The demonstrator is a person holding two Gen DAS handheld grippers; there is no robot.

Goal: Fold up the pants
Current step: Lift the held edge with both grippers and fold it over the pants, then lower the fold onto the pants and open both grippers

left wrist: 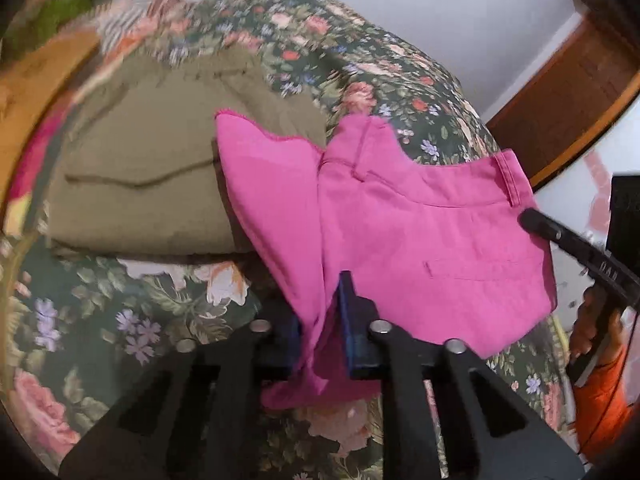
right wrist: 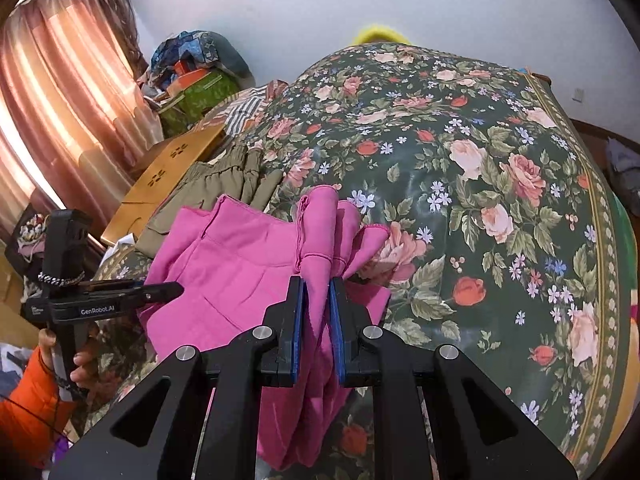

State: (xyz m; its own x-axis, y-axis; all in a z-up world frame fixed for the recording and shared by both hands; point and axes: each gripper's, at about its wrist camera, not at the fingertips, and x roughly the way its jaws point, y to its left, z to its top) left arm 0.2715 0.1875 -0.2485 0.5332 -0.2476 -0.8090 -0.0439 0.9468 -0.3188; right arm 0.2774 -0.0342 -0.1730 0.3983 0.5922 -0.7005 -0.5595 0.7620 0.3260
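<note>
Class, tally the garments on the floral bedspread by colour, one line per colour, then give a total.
Pink pants: 1
Olive-green garment: 1
Total: 2
</note>
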